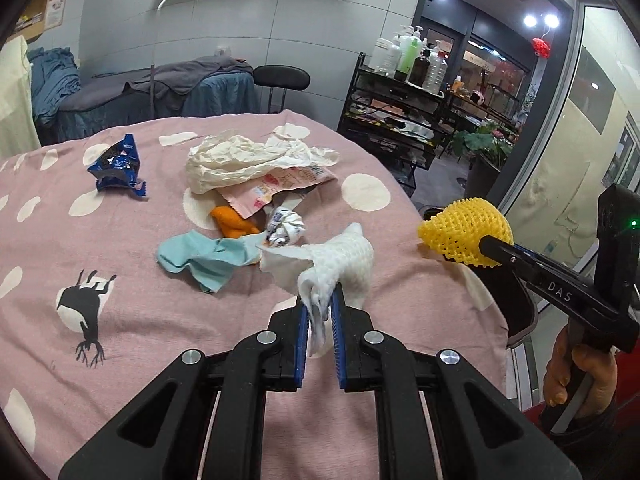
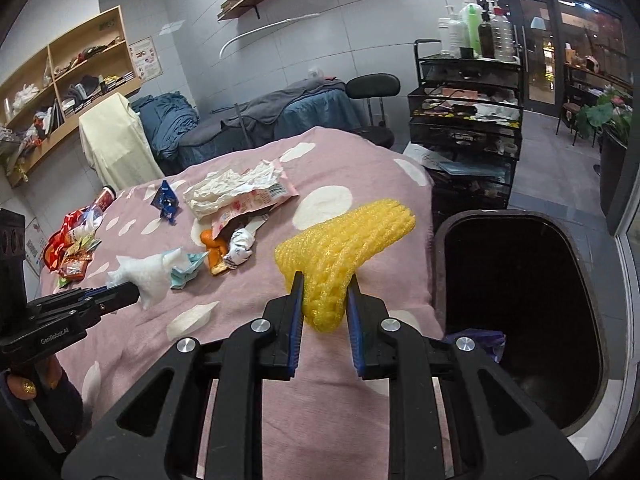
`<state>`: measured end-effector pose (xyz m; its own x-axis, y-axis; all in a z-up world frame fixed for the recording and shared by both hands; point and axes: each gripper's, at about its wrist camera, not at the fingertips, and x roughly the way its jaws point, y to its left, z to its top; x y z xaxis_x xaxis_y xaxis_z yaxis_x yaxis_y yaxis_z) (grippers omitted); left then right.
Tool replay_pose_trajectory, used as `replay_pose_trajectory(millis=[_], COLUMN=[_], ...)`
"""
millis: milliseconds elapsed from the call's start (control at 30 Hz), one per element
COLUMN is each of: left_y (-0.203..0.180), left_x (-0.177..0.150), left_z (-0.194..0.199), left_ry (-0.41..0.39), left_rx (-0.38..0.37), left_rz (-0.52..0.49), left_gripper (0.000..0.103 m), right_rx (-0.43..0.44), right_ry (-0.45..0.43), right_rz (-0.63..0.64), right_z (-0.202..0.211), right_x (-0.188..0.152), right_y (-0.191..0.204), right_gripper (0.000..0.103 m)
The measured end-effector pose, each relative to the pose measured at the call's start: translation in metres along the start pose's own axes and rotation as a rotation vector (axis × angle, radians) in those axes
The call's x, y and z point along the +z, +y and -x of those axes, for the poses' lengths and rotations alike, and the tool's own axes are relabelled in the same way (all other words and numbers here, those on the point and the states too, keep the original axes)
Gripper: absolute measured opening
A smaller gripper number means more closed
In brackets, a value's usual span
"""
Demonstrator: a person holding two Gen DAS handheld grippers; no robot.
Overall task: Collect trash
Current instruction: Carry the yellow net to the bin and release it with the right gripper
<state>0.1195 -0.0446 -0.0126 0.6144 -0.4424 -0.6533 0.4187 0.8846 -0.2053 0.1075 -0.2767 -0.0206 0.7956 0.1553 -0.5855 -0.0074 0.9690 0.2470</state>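
Only the right wrist view shows the bin (image 2: 520, 304) — beside the right gripper (image 2: 325, 300).

right tool (image 1: 490, 250): "DAS" on its arm | left tool (image 2: 134, 294): "GenRobot.AI" on its body

The dark bin (image 2: 520, 320) is being cut off at lower right; the orange peel (image 1: 232, 222) is being partly hidden by a pink wrapper (image 1: 276, 188).

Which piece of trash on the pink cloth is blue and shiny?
The crumpled blue foil wrapper, lying alone at the far left; the light blue cloth nearby is matte and pale.
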Motion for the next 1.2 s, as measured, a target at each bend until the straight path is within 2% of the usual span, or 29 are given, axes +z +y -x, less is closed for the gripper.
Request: replay_pose_trajectory(millis=[467, 833, 867, 933, 967, 1000, 1200], left_y=[-0.071, -0.108, -0.11, -0.115, -0.117, -0.119, -0.128], left_x=[0.004, 0.009, 0.009, 0.009, 0.009, 0.009, 0.009], left_z=[-0.023, -0.047, -0.048, -0.052, -0.054, -0.055, -0.066], left_ry=[0.036, 0.082, 0.086, 0.093, 0.096, 0.101, 0.129], left_rx=[-0.104, -0.151, -0.154, -0.153, -0.152, -0.153, -0.164], left_rz=[-0.08, -0.13, -0.132, -0.142, -0.146, -0.148, -0.16], left_gripper=[0.012, 0.012, 0.012, 0.012, 0.012, 0.012, 0.012], right_rx=[-0.206, -0.347, -0.357, -0.377, -0.385, -0.394, -0.393], right_ry=[-0.035, 0.061, 0.07, 0.081, 0.074, 0.066, 0.048], right_rz=[-0.156, -0.244, -0.255, -0.276, -0.287, -0.294, -0.313], right_z=[0.02, -0.008, -0.012, -0.016, -0.016, -0.015, -0.007], right_x=[-0.014, -0.037, -0.04, -0.044, -0.047, -0.05, -0.057], right_y=[-0.089, -0.146, -0.15, -0.156, -0.159, -0.159, -0.166], right_gripper=[0.021, 0.021, 0.025, 0.044, 0.065, 0.08, 0.083])
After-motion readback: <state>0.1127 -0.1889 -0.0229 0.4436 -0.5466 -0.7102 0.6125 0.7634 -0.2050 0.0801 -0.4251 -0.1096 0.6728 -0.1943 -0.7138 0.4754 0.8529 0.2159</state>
